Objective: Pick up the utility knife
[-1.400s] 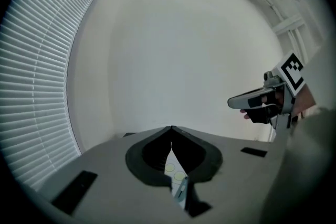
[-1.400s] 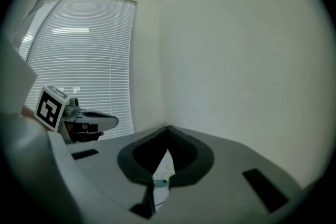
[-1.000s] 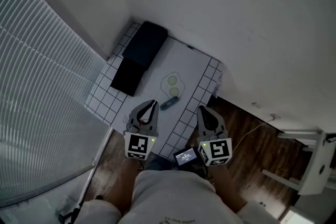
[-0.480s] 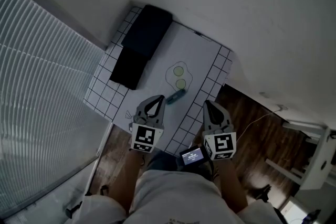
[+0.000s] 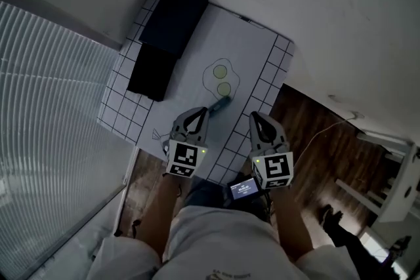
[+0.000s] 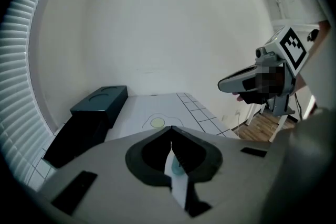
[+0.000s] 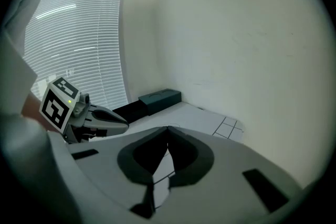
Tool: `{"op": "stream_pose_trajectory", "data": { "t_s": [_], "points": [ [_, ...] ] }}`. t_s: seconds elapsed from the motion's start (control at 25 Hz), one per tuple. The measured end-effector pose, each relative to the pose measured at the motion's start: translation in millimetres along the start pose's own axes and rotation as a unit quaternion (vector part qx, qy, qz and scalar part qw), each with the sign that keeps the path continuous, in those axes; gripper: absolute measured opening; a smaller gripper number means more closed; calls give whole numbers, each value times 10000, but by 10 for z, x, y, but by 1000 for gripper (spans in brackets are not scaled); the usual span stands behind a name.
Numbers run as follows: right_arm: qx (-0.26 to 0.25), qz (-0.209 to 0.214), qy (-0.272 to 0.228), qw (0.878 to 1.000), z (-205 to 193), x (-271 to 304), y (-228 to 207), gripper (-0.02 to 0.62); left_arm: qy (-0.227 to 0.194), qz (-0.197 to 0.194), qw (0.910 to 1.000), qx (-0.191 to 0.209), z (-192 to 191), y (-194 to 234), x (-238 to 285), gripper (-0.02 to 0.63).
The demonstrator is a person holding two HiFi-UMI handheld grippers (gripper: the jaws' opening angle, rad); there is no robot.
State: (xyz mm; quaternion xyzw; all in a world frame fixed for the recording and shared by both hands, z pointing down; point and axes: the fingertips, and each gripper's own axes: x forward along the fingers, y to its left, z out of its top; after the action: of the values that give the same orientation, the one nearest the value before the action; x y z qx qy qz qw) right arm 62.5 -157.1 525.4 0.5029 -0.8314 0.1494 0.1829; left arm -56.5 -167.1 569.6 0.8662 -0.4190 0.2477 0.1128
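Left tool (image 5: 203, 113): jaws pressed together, nothing between them, carried low over the near edge of the table (image 5: 252, 52), tip pointing forward and somewhat down. Right tool (image 5: 255, 117): jaws likewise together and empty, held alongside at the table's near right corner, well clear of any item. Utility knife (image 5: 220, 103): small, bluish handle, lying flat and slantwise on the white sheet near the front of the table, just ahead of the left tool's tip and a little to its right; in the left gripper view it shows as a pale teal sliver (image 6: 175, 167) below the closed jaws, on the table, not in them. Drawn outline with two yellowish discs (image 5: 222, 79): just beyond the knife; whether the blade end reaches the line cannot be told. Two black boxes (image 5: 164, 42): far left of the table, end to end, well apart from the knife. Surroundings: window blinds (image 5: 46, 108) on the left, wooden floor (image 5: 308, 134) on the right, a small lit screen (image 5: 244, 189) at the person's waist. Step in hand, by my judgement: the approach, with the pickup itself not begun, the left tool being the likelier one for it. Next move calls for: spreading those jaws, lowering them astride the handle across its narrow width, then closing firmly before any lift. The knife lies flat, so the jaws must come close down to the table.
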Motion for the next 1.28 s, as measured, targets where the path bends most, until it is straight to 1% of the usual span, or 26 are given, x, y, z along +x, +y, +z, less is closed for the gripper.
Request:
{"op": "stream_pose_trajectory", "data": {
  "t_s": [0.28,0.52,0.64,0.92,1.08,1.28],
  "points": [
    [75,59,141,9999,-152,107,1,6,228,-138,9996,37,-161,-26,133,9],
    [222,174,321,9991,-317,206,53,6,337,-286,9990,83,-258,-84,191,9],
    [209,230,420,9986,-412,276,79,6,463,-397,9981,52,-382,-113,245,9],
    [277,295,612,9973,-600,372,111,6,646,-490,9967,-16,-544,-63,341,11],
    [306,288,716,9965,-685,398,108,6,687,-671,9953,161,-623,-110,381,49],
    [326,289,799,9958,-737,444,109,6,695,-857,9939,63,-672,-148,418,91]
  ]
}}
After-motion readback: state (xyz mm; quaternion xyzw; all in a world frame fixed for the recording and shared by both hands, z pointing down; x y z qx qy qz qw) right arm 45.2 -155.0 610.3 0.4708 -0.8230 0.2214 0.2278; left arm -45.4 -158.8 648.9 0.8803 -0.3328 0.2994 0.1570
